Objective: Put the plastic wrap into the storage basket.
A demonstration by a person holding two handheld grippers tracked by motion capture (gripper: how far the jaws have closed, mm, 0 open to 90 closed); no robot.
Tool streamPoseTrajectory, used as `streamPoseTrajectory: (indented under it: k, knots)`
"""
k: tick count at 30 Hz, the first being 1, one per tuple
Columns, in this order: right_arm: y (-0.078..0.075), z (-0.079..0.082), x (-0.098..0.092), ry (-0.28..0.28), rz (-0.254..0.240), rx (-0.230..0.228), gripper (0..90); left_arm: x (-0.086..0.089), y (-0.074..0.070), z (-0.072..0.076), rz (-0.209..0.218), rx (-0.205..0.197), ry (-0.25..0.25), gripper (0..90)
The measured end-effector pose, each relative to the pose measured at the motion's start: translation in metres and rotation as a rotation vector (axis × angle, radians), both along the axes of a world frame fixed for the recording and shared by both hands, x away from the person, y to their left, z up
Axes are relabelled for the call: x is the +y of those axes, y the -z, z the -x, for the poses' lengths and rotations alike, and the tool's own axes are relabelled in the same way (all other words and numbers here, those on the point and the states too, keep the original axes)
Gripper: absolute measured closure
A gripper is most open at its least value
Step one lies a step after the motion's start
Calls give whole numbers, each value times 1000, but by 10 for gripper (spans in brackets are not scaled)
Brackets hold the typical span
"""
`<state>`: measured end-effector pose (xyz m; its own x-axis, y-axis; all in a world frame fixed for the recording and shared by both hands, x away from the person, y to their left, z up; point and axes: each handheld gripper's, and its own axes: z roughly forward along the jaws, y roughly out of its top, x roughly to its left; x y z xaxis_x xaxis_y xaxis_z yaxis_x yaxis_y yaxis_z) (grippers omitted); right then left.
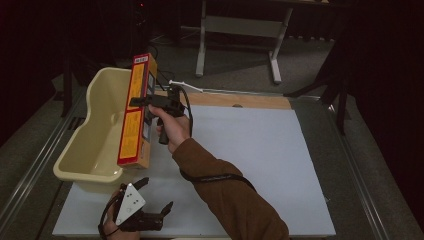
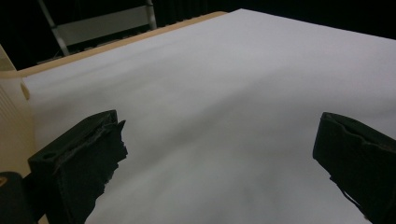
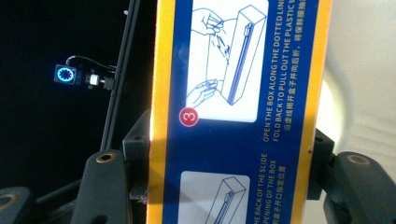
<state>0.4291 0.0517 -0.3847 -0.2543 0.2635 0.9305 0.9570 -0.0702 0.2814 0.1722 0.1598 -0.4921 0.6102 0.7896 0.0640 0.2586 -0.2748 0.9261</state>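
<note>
Item: long yellow-and-blue plastic-wrap box (image 1: 135,112), clamped across its width by the right gripper (image 1: 157,104), held over the right rim of the cream plastic tub (image 1: 100,90), likely for dropping in. Left gripper (image 1: 152,217): jaws wide, empty, near table edge. White tabletop (image 1: 250,150) right lies open.

The high view is dimly lit and soft; the room's edges are lost in near-black, while the white table sheet (image 1: 250,150) is lit palely from above. In the left gripper view, the sheet is blurred, with a faint grey shadow band. In the right gripper view, the printed box (image 3: 233,112) is sharp and brightly lit, and the cream tub (image 3: 364,70) behind it is washed out by glare.
</note>
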Motion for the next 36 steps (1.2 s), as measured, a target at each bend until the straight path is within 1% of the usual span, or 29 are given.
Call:
streamPoseTrajectory:
  k: [2,6,11,14,19,22,25,30,33,35,36]
  knots:
    - [1,0,5,0,3,-3,391,0,0,0,2,-1,1,17]
    - [2,2,15,7,24,-7,390,1,0,1,9,-5,0,17]
    - [6,1,24,16,3,8,390,0,0,1,13,-6,2,17]
    - [7,1,28,23,1,16,390,1,0,1,18,-6,-2,17]
    - [11,1,36,51,-8,37,389,2,-1,1,24,-7,-3,17]
    - [13,0,41,56,-6,38,389,3,0,2,31,-7,-6,17]
    - [14,0,47,54,12,21,389,4,0,2,34,-8,-9,17]
    - [19,1,53,72,17,32,386,4,0,2,38,-7,-10,17]
    - [20,2,58,73,35,12,384,5,0,2,39,-7,-11,17]
    - [21,2,60,75,51,14,382,5,0,3,41,-7,-12,17]
    - [21,3,61,78,62,5,381,5,0,3,44,-8,-13,17]
